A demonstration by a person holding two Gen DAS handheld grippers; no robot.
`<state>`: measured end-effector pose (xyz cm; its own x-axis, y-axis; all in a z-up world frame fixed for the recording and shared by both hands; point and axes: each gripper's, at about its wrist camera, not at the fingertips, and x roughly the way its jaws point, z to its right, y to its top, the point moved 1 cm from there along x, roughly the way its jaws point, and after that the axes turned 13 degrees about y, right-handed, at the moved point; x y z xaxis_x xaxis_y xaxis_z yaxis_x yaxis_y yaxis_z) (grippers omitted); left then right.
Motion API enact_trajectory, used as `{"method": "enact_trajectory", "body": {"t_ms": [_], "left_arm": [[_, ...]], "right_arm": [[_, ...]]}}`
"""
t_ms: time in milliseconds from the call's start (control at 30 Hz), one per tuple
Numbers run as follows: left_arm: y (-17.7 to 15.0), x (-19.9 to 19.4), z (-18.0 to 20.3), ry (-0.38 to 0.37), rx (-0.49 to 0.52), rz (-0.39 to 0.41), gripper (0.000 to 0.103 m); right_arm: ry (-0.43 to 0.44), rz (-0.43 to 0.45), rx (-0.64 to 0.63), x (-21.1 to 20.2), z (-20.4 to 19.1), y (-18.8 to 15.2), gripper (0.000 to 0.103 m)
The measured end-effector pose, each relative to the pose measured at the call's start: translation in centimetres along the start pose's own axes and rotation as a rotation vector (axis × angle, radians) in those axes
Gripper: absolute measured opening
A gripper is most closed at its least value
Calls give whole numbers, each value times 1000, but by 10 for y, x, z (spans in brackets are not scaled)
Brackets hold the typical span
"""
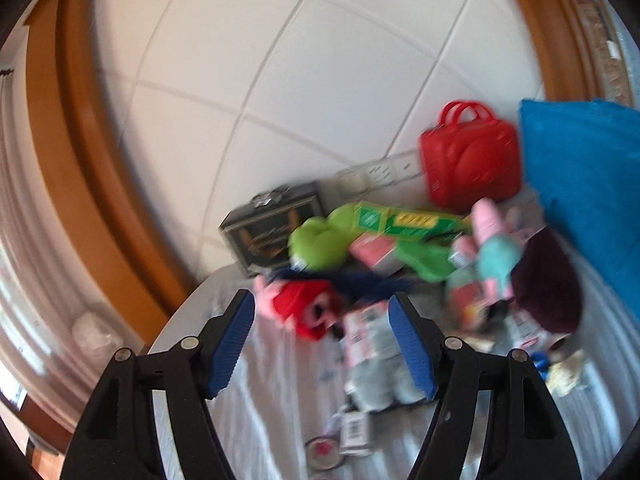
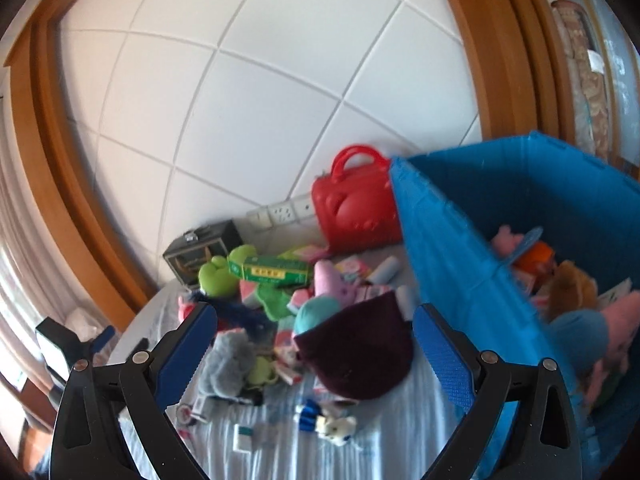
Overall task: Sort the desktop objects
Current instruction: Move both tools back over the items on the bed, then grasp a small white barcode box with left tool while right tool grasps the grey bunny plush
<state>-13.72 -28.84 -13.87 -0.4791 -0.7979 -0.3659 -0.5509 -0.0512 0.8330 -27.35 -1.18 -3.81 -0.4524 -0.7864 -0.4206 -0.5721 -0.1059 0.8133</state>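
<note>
Both tools hang above a counter [image 2: 400, 432] covered in a pale blue-white striped cloth and strewn with toys and small boxes. The left tool [image 1: 320, 338] has its blue-padded jaws spread wide with nothing between them; its view is blurred by motion. Just beyond its fingertips lies a red and pink plush toy [image 1: 304, 312], with a dark blue furry piece [image 1: 360, 282] behind it and a grey plush animal [image 1: 376, 376] close by the right finger. The right tool [image 2: 316, 344] is also wide and holds nothing; between its fingers in the right wrist view sits a dark maroon knitted cap [image 2: 360, 352], with a teal and pink plush [image 2: 320, 304] touching its far edge. Farther back, a bright green plush frog [image 2: 218, 274] lies under a green and yellow cardboard box [image 2: 272, 270], and a dark grey metal case [image 2: 200, 250] stands against the white tiled wall [image 2: 240, 100]. A red plastic handbag-shaped case [image 2: 356, 208] stands upright near the wall, touching the side of a large blue plastic bin [image 2: 460, 260] at the right. Inside the bin lie several soft toys, among them a brown plush [image 2: 572, 288] and a pink one [image 2: 506, 238]. A small white and blue toy figure [image 2: 332, 424] lies on the cloth nearest the camera.
</note>
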Motion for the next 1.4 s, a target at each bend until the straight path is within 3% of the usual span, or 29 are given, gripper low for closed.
{"method": "enact_trajectory", "body": {"t_ms": [233, 467, 633, 900, 933, 967, 1000, 1100, 1133, 1167, 1300, 1400], "left_arm": [[-35, 58, -39, 72, -19, -142, 69], [-46, 96, -44, 67, -45, -213, 69], [-57, 124, -36, 37, -34, -263, 69], [-71, 178, -21, -14, -18, -316, 69], [-72, 184, -17, -24, -22, -326, 69], [-73, 190, -13, -38, -29, -334, 69], [-73, 195, -8, -50, -33, -342, 69], [-72, 208, 13, -135, -47, -386, 69], [-71, 211, 20, -160, -50, -393, 69], [-69, 216, 31, -192, -49, -396, 69], [-66, 236, 61, -267, -42, -436, 69], [-68, 244, 67, -285, -49, -475, 69]], "right_arm": [[-18, -134, 52, 61, 11, -24, 100], [158, -399, 53, 190, -22, -67, 100], [228, -547, 72, 290, -54, -105, 100], [145, -707, 142, 399, -67, -158, 99], [123, -678, 104, 402, -70, -160, 87], [122, -640, 27, 401, -76, -160, 68], [158, -618, -45, 398, -81, -158, 54], [254, -614, 5, 381, -68, -144, 29], [257, -609, 1, 371, -61, -139, 7], [244, -605, -6, 360, -53, -135, 2], [185, -582, -20, 331, -27, -121, 2], [216, -639, -35, 335, -31, -121, 10]]}}
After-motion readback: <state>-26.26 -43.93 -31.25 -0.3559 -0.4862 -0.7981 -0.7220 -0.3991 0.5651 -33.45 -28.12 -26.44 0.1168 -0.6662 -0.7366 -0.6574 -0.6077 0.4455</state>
